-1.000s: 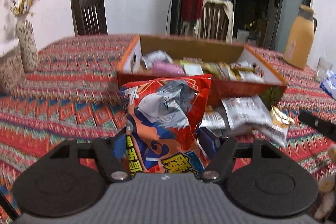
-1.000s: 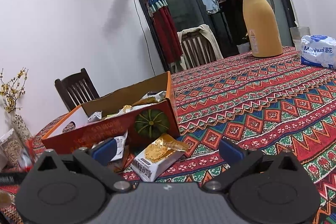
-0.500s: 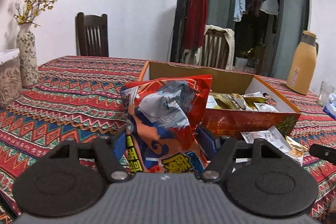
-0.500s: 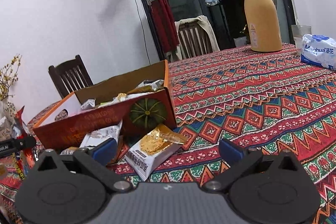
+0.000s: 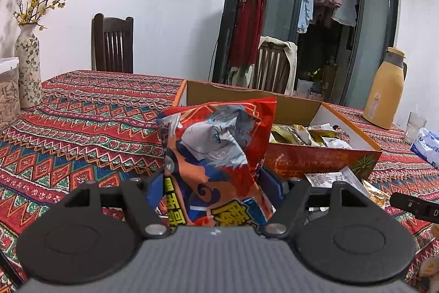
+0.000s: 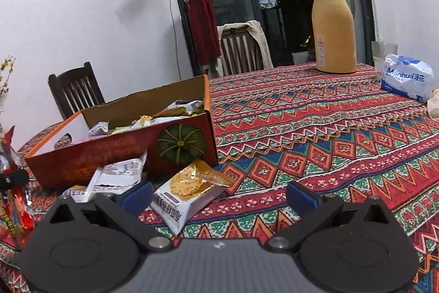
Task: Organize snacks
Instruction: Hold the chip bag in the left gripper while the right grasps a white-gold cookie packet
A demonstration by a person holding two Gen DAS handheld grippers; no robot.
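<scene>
The left tongs (image 5: 212, 183) pinch a red snack bag (image 5: 216, 153), upright, with the box (image 5: 315, 162) just ahead to the right. It probably needs carrying over the rim, then release. The right tongs (image 6: 219, 194) stand wide open and empty above a cracker packet (image 6: 189, 191).

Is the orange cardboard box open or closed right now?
Open. The cardboard box has no lid over it, and snack packets inside show above its rim in both wrist views.

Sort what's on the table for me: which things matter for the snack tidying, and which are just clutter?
Job:
- red cartoon-print snack bag in left gripper
- orange cardboard box
- gold-and-white cracker packet
- white printed sachet
- right gripper, open

Clutter:
- yellow thermos jug
- white tissue pack
- floral vase
</scene>
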